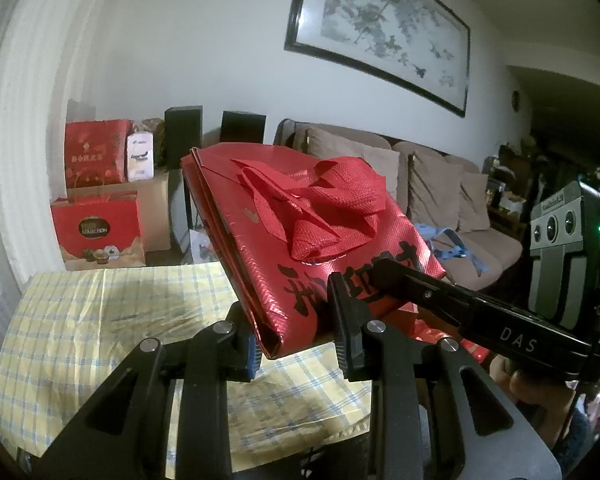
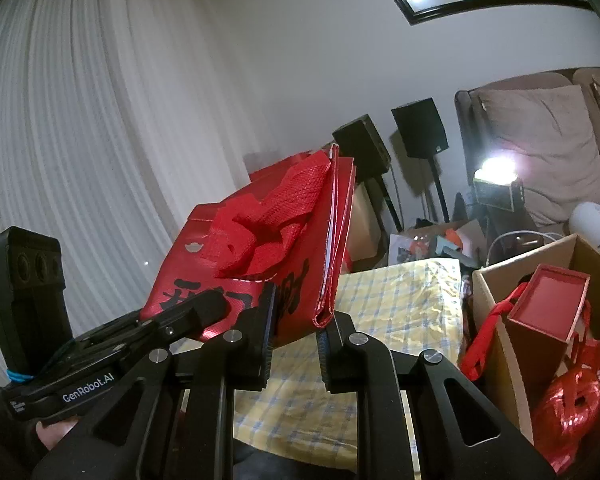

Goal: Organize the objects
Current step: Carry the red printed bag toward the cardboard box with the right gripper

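A folded red woven bag point(image 1: 300, 216) with black characters and bunched red handles point(image 1: 332, 196) hangs in the air above the table's yellow checked cloth point(image 1: 100, 320), tilted. My left gripper point(image 1: 296, 340) is shut on the bag's lower corner, one finger on each face. From the right, my right gripper point(image 1: 364, 284) reaches in and clamps the printed end. In the right wrist view the red bag point(image 2: 260, 248) stands on edge, and my right gripper point(image 2: 296, 344) is shut on its bottom edge. My left gripper point(image 2: 204, 308) holds the bag's left end.
An open cardboard box point(image 2: 496, 320) at the right holds a red gift box point(image 2: 548, 308) and shiny red bags point(image 2: 576, 408). Red gift boxes point(image 1: 100, 232) stand beyond the table's far left. A beige sofa point(image 1: 440, 184) and two black speakers point(image 2: 420, 128) line the wall.
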The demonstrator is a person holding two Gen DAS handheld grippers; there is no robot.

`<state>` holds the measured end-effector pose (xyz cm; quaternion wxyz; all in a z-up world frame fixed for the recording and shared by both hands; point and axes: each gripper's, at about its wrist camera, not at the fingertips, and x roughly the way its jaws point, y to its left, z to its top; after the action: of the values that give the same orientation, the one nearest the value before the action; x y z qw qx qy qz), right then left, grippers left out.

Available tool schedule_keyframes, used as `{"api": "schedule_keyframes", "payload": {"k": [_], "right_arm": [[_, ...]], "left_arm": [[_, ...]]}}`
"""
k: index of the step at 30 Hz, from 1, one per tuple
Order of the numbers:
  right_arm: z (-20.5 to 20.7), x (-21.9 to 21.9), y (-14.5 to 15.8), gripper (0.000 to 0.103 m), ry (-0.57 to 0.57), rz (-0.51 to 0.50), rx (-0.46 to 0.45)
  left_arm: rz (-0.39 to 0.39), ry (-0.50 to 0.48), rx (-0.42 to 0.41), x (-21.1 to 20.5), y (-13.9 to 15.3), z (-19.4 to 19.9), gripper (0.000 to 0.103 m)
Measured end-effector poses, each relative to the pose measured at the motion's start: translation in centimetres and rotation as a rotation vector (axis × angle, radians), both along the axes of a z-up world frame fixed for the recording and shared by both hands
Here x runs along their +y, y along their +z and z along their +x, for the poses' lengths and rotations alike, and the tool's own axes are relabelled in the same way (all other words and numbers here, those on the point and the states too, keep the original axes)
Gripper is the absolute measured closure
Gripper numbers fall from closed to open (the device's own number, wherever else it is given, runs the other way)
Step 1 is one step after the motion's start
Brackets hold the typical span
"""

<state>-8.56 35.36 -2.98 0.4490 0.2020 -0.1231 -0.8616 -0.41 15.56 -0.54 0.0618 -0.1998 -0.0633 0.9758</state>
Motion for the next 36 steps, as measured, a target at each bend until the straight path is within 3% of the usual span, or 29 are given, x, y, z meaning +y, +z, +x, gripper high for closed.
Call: {"api": "schedule_keyframes", "payload": {"k": [36], "right_arm": [[-0.6, 2.6, 1.5, 0.085, -0.043, -0.030, 0.020]], "left_arm": [[-0.011, -0.049, 0.028, 2.5, 1.5, -1.3, 0.076]]}}
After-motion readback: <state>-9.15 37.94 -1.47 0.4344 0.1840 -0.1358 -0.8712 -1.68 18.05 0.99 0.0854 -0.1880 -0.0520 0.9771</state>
